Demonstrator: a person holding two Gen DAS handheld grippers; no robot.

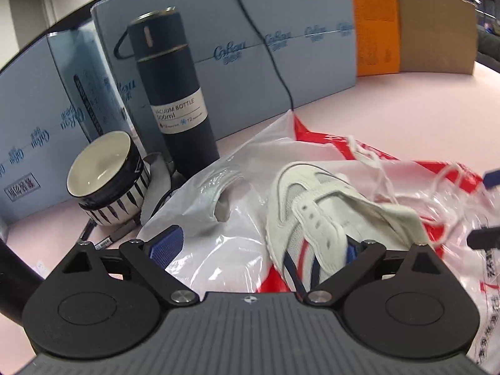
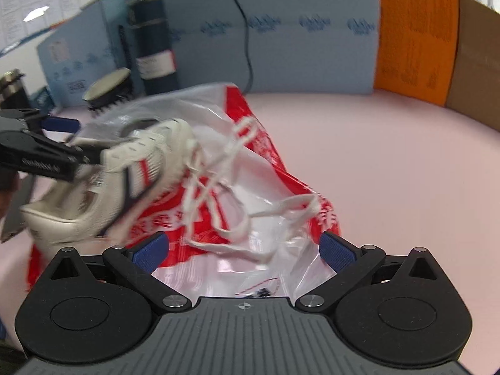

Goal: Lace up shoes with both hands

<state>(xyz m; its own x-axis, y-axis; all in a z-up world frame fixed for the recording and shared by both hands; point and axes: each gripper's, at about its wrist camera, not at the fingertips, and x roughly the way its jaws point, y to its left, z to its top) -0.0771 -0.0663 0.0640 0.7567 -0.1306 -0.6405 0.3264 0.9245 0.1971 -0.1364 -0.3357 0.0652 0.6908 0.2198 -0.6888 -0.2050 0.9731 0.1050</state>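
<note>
A white sneaker (image 1: 315, 206) with red and navy stripes lies over a red-and-white plastic bag (image 1: 237, 218). Its white laces (image 1: 378, 168) trail loose to the right. My left gripper (image 1: 259, 247) is wide open; its right finger (image 1: 351, 250) sits inside the shoe's opening, the left finger (image 1: 165, 243) rests over the bag. In the right wrist view the shoe (image 2: 125, 175) is at the left, tilted, with the left gripper (image 2: 47, 153) at its collar. The laces (image 2: 215, 184) sprawl over the bag (image 2: 268, 187). My right gripper (image 2: 243, 250) is open and empty above the bag, near the lace ends.
A dark vacuum bottle (image 1: 175, 93) and a striped ceramic cup (image 1: 106, 181) stand at the back left. Blue boxes (image 1: 281, 31), an orange panel (image 1: 375, 25) and cardboard (image 1: 437, 28) line the back. A black cable (image 1: 275, 62) hangs down. Pink tabletop (image 2: 390, 162) lies to the right.
</note>
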